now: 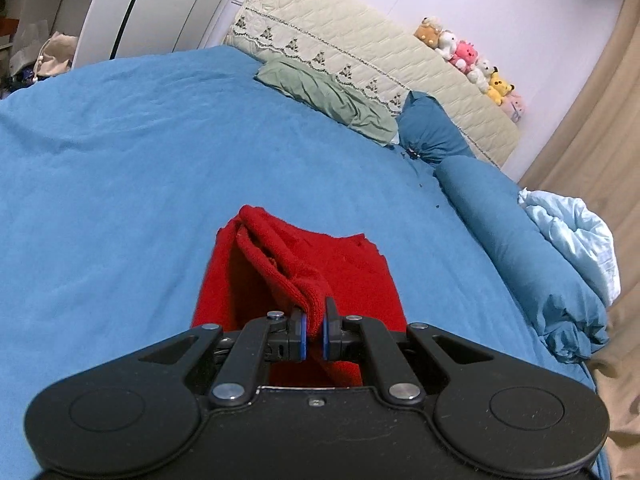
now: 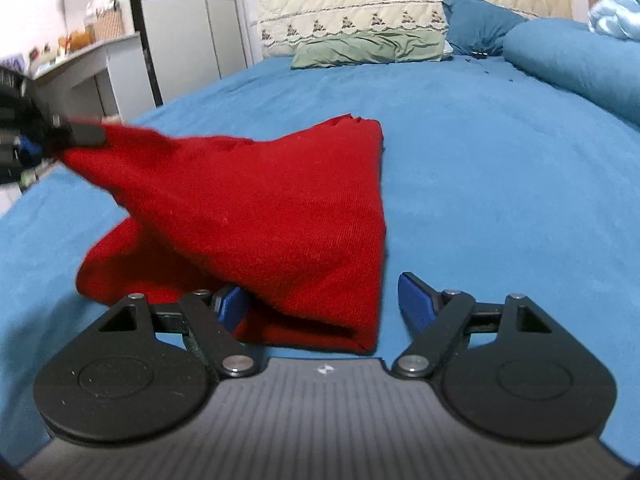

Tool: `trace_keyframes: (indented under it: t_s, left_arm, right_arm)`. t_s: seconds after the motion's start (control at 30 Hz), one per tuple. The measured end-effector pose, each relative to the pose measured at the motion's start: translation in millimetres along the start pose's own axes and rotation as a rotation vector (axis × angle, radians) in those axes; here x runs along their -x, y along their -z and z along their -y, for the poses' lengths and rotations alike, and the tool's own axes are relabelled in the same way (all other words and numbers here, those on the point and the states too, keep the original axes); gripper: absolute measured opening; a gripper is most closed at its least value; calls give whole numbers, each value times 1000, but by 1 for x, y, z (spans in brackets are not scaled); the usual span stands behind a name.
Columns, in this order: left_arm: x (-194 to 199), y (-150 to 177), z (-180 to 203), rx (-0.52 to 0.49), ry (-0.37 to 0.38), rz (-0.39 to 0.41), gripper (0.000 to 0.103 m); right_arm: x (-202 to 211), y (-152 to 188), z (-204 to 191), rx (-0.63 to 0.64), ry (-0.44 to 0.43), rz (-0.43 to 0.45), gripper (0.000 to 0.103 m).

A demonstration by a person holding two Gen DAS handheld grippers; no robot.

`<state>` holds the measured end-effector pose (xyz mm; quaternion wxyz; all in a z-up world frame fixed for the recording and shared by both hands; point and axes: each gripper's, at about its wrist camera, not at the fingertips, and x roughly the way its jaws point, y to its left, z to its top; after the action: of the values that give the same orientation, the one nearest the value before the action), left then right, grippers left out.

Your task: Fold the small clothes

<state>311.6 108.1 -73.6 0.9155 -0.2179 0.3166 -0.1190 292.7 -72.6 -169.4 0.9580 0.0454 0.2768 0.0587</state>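
A small red knit garment [image 1: 320,268] lies on the blue bed sheet [image 1: 120,160]. My left gripper [image 1: 314,320] is shut on a bunched edge of it and lifts that edge above the sheet. In the right wrist view the garment [image 2: 280,208] stretches up to the left, where the left gripper [image 2: 60,136] pinches its corner. My right gripper [image 2: 324,300] is open, its blue pads on either side of the garment's near folded edge, not closed on it.
A green pillow [image 1: 328,96], a dark blue pillow [image 1: 432,128] and a rolled blue duvet [image 1: 520,248] lie along the bed's far and right sides. A quilted cream headboard [image 1: 360,40] holds plush toys [image 1: 472,60]. A desk and wardrobe [image 2: 120,60] stand to the left.
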Motion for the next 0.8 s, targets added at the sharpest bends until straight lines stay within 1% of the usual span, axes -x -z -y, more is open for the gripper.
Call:
trace_keyframes:
  t_s: [0.03, 0.1, 0.17, 0.2, 0.23, 0.27, 0.33, 0.37, 0.4, 0.43, 0.5, 0.57, 0.67, 0.7, 0.77, 0.8]
  left_arm:
    - [0, -1, 1, 1, 0, 4, 7]
    - [0, -2, 1, 2, -5, 8, 7]
    - [2, -1, -3, -8, -17, 9, 7]
    - [2, 2, -6, -21, -27, 8, 7]
    - [1, 7, -10, -38, -39, 2, 7]
    - [-2, 13, -15, -48, -53, -12, 7]
    - [-17, 31, -31, -44, -86, -67, 7]
    - [-25, 40, -40, -38, -106, -98, 7]
    - [-32, 50, -49, -28, -123, -121, 8]
    - [-34, 57, -55, -17, -118, -122, 9]
    - [-32, 64, -60, -18, -104, -89, 11]
    - [-32, 65, -57, -43, -113, -80, 12]
    - [-27, 64, -53, -70, -125, -71, 16]
    - [-23, 64, -52, -83, -131, -61, 20]
    - [-13, 63, -53, -118, -170, -43, 34]
    - [-11, 63, -52, -136, -211, -35, 47]
  right_arm:
    - [-4, 0, -1, 15, 27, -13, 92]
    - [-9, 2, 4, -1, 89, -35, 88]
    - [-3, 0, 15, -50, 132, -25, 79]
    - [4, -2, 23, -71, 149, -10, 79]
    - [11, -4, 32, -79, 144, 10, 79]
    - [15, -4, 38, -74, 126, 11, 79]
    - [11, 0, 47, -34, 99, -48, 78]
    - [8, 5, 50, -10, 84, -63, 78]
    - [9, 7, 51, 9, 73, -54, 79]
    - [10, 8, 51, 23, 67, -53, 79]
    - [10, 7, 53, 39, 57, -65, 80]
    - [9, 5, 55, 46, 44, -71, 80]
    - [9, 2, 56, 64, 24, -81, 80]
    - [11, 2, 57, 65, 8, -89, 81]
    - [19, 1, 58, 70, -19, -105, 82]
    - [22, 1, 60, 77, -28, -112, 83]
